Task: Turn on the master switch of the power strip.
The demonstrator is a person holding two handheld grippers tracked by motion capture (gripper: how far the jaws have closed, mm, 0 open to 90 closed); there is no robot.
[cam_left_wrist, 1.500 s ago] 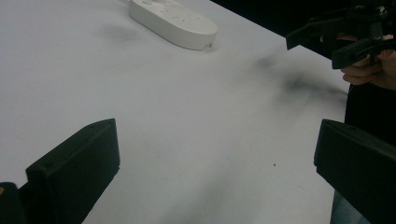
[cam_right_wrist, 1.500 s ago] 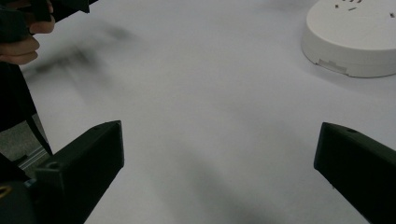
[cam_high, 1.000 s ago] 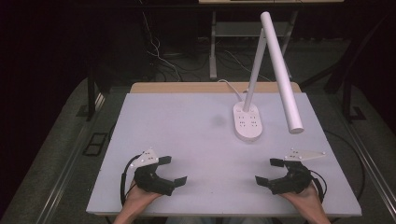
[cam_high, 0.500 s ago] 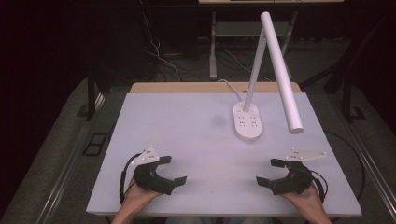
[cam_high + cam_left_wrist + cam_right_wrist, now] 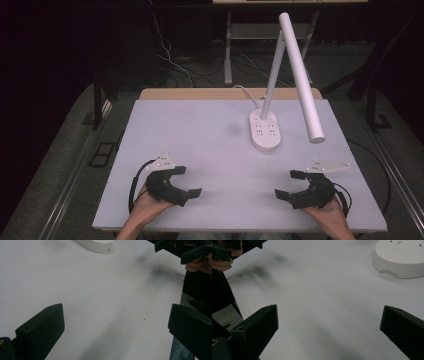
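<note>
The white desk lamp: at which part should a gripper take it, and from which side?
Probably the slim upright stem just above the oval base, approached from the front by the right gripper. The base looks too wide and flat for the fingers.

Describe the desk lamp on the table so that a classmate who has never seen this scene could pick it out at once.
Start at the white table and look to its far right part, beyond the right gripper. There a white desk lamp stands on an oval base, its thin stem rising to a long tube head that slants down toward the near edge. It is the table's one white, upright thing; both grippers are black and low.
</note>
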